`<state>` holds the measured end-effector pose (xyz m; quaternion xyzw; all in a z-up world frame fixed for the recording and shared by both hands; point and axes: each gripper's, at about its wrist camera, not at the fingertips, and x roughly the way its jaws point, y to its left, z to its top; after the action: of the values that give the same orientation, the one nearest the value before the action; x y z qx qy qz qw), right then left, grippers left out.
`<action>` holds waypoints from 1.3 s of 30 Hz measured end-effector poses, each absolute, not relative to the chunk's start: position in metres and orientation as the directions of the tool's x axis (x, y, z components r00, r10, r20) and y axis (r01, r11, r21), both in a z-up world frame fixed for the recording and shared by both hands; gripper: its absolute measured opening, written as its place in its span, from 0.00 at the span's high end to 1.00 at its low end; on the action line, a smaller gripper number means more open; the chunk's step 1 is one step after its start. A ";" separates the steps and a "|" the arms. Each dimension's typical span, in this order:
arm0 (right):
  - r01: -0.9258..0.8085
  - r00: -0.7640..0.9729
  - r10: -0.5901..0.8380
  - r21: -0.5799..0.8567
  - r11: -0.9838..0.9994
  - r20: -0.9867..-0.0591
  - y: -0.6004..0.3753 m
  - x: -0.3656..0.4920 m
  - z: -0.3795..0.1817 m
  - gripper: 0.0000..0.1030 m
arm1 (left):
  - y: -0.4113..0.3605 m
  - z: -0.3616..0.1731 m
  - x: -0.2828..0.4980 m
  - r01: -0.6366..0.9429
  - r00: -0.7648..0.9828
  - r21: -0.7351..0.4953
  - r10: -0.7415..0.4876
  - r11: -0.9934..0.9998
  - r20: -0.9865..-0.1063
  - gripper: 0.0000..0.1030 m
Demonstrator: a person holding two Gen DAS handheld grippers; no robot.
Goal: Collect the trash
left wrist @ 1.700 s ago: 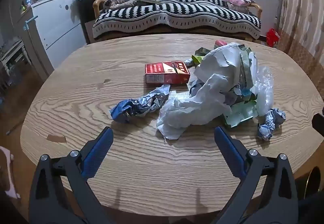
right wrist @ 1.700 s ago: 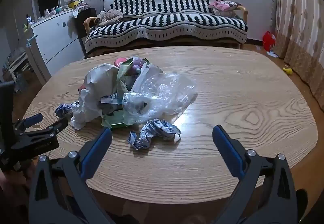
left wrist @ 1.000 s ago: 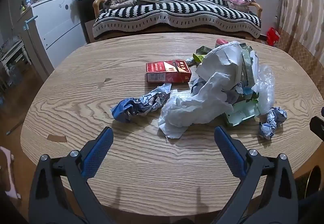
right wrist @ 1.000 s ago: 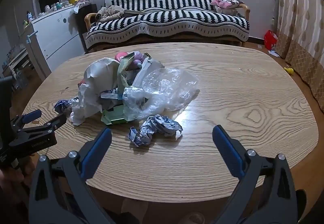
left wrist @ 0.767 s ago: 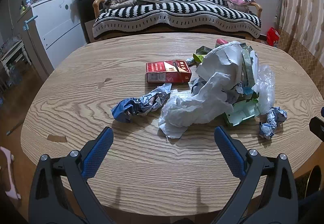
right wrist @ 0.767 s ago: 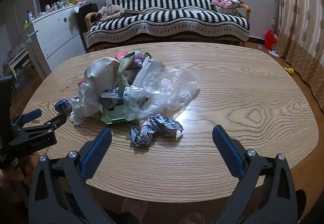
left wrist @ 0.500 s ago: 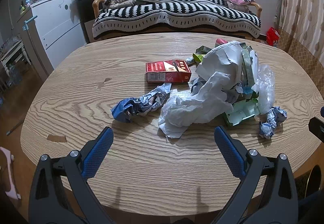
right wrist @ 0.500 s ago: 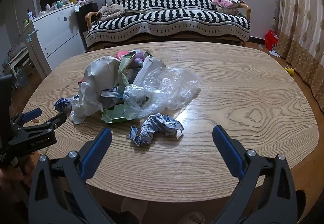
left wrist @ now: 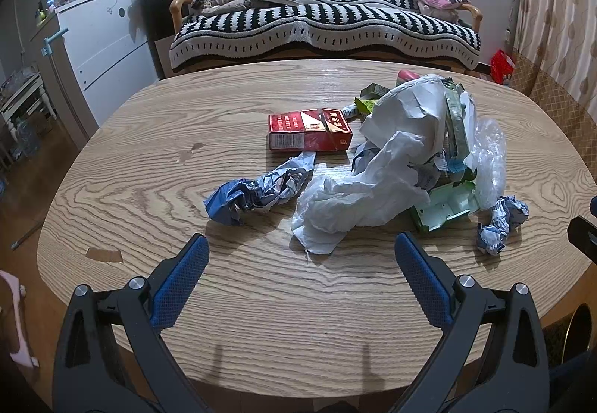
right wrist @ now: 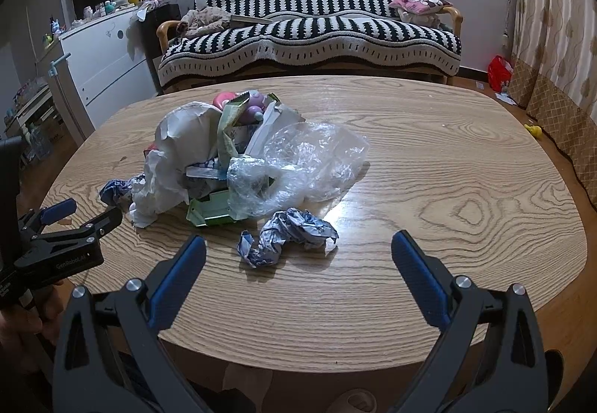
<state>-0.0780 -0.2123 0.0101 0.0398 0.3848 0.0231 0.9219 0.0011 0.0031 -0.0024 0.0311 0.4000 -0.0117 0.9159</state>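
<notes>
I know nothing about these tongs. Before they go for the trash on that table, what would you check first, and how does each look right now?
1. Left tongs open, holding nothing: ok.
2. Right tongs open, holding nothing: ok.
3. Crumpled paper ball loose, just ahead of right tongs: ok.
4. Blue crumpled wrapper apart from the red box: ok.
5. Bin or bag to receive trash: cannot tell, none seen.
</notes>
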 end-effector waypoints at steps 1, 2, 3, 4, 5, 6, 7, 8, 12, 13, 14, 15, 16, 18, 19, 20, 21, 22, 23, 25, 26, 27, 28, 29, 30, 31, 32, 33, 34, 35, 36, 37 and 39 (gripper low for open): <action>-0.012 0.703 0.073 0.091 0.996 -0.707 -0.212 -0.078 0.010 0.07 | 0.003 -0.002 0.001 0.046 0.680 0.048 0.003 0.998 -0.734 0.06; -0.013 0.703 0.074 0.092 0.996 -0.707 -0.212 -0.078 0.010 0.07 | 0.003 -0.002 0.001 0.046 0.680 0.047 0.004 0.998 -0.733 0.06; -0.013 0.703 0.074 0.092 0.996 -0.708 -0.212 -0.078 0.010 0.07 | 0.003 -0.003 0.001 0.047 0.679 0.047 0.003 0.998 -0.734 0.06; -0.013 0.702 0.075 0.093 0.996 -0.708 -0.212 -0.078 0.010 0.07 | 0.003 -0.002 0.001 0.047 0.679 0.048 0.003 0.998 -0.734 0.06; -0.013 0.703 0.075 0.093 0.996 -0.707 -0.212 -0.078 0.010 0.07 | 0.003 -0.003 0.001 0.047 0.679 0.048 0.003 0.998 -0.734 0.06; -0.013 0.703 0.074 0.092 0.996 -0.707 -0.212 -0.078 0.010 0.07 | 0.003 -0.003 0.001 0.048 0.680 0.049 0.004 0.998 -0.734 0.06; -0.013 0.703 0.074 0.091 0.996 -0.707 -0.212 -0.078 0.010 0.07 | 0.003 -0.003 0.001 0.047 0.679 0.048 0.004 0.998 -0.734 0.06; -0.013 0.703 0.073 0.091 0.996 -0.707 -0.212 -0.078 0.010 0.07 | 0.003 -0.003 0.001 0.047 0.679 0.048 0.003 0.998 -0.734 0.06; -0.013 0.704 0.073 0.090 0.996 -0.707 -0.212 -0.078 0.010 0.07 | 0.003 -0.003 0.001 0.047 0.679 0.048 0.003 0.998 -0.734 0.06; -0.014 0.704 0.073 0.090 0.996 -0.707 -0.212 -0.078 0.010 0.07 | 0.003 -0.003 0.001 0.047 0.679 0.048 0.003 0.998 -0.734 0.06; -0.014 0.704 0.074 0.090 0.996 -0.707 -0.212 -0.078 0.010 0.07 | 0.003 -0.003 0.001 0.047 0.679 0.048 0.003 0.998 -0.734 0.06; -0.013 0.704 0.073 0.090 0.996 -0.707 -0.212 -0.078 0.010 0.07 | 0.003 -0.003 0.001 0.047 0.679 0.048 0.003 0.998 -0.734 0.06; -0.013 0.704 0.073 0.090 0.996 -0.707 -0.212 -0.078 0.010 0.07 | 0.003 -0.003 0.001 0.047 0.679 0.047 0.003 0.998 -0.734 0.06; -0.012 0.704 0.073 0.090 0.996 -0.707 -0.212 -0.078 0.010 0.07 | 0.003 -0.003 0.001 0.047 0.679 0.047 0.003 0.998 -0.734 0.06; -0.013 0.704 0.073 0.090 0.996 -0.707 -0.212 -0.078 0.010 0.07 | 0.003 -0.003 0.001 0.047 0.679 0.047 0.003 0.998 -0.734 0.06; -0.013 0.704 0.073 0.090 0.996 -0.707 -0.212 -0.078 0.010 0.07 | 0.003 -0.003 0.001 0.047 0.678 0.048 0.003 0.998 -0.735 0.06; -0.013 0.704 0.073 0.090 0.996 -0.707 -0.212 -0.078 0.010 0.07 | 0.003 -0.003 0.001 0.047 0.679 0.048 0.003 0.998 -0.735 0.06; -0.013 0.704 0.073 0.090 0.996 -0.706 -0.212 -0.078 0.010 0.07 | 0.003 -0.003 0.001 0.048 0.679 0.048 0.003 0.998 -0.734 0.06; -0.013 0.704 0.073 0.089 0.996 -0.707 -0.212 -0.078 0.010 0.07 | 0.003 -0.003 0.001 0.047 0.678 0.047 0.003 0.998 -0.735 0.06; -0.012 0.703 0.072 0.089 0.996 -0.707 -0.212 -0.078 0.010 0.07 | 0.003 -0.003 0.001 0.047 0.677 0.047 0.003 0.998 -0.736 0.06; -0.013 0.704 0.072 0.089 0.996 -0.707 -0.212 -0.078 0.010 0.07 | 0.003 -0.004 0.001 0.047 0.677 0.046 0.002 0.998 -0.736 0.06; -0.013 0.704 0.073 0.090 0.996 -0.707 -0.212 -0.078 0.010 0.07 | 0.003 -0.004 0.001 0.047 0.677 0.045 0.001 0.998 -0.736 0.06; -0.013 0.704 0.073 0.089 0.996 -0.706 -0.212 -0.078 0.010 0.07 | 0.003 -0.004 0.001 0.047 0.676 0.043 0.000 0.998 -0.737 0.06; -0.013 0.704 0.072 0.089 0.996 -0.707 -0.212 -0.078 0.010 0.07 | 0.003 -0.005 0.001 0.048 0.674 0.039 -0.003 0.998 -0.739 0.06; -0.013 0.703 0.072 0.089 0.996 -0.707 -0.212 -0.078 0.010 0.07 | 0.003 -0.006 0.001 0.047 0.671 0.034 -0.007 0.998 -0.742 0.06; -0.013 0.703 0.072 0.089 0.996 -0.708 -0.212 -0.078 0.010 0.07 | 0.003 -0.007 0.001 0.047 0.668 0.031 -0.009 0.998 -0.744 0.06; -0.013 0.704 0.072 0.089 0.996 -0.707 -0.212 -0.078 0.010 0.07 | 0.003 -0.007 0.001 0.047 0.667 0.029 -0.010 0.998 -0.745 0.06; -0.012 0.704 0.072 0.089 0.996 -0.706 -0.212 -0.078 0.010 0.07 | 0.003 -0.008 0.000 0.046 0.666 0.029 -0.009 0.998 -0.746 0.06; -0.012 0.704 0.071 0.088 0.996 -0.706 -0.212 -0.078 0.010 0.07 | 0.003 -0.008 0.000 0.046 0.667 0.030 -0.008 0.998 -0.745 0.06; -0.012 0.704 0.071 0.089 0.996 -0.707 -0.212 -0.078 0.010 0.07 | 0.002 -0.008 -0.001 0.046 0.667 0.030 -0.008 0.998 -0.745 0.06; -0.012 0.704 0.072 0.089 0.996 -0.707 -0.212 -0.078 0.010 0.07 | 0.004 -0.010 0.001 0.047 0.667 0.030 -0.009 0.998 -0.745 0.06; -0.012 0.703 0.073 0.090 0.996 -0.708 -0.212 -0.078 0.010 0.07 | 0.004 -0.011 0.001 0.047 0.667 0.030 -0.009 0.998 -0.745 0.06; -0.013 0.703 0.071 0.087 0.996 -0.708 -0.212 -0.078 0.009 0.07 | 0.005 -0.010 0.001 0.047 0.667 0.030 -0.009 0.998 -0.745 0.06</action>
<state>-0.0779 -0.2120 0.0091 0.0375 0.3849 0.0228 0.9219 0.0009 0.0053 -0.0099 0.0230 0.4076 -0.0154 0.9127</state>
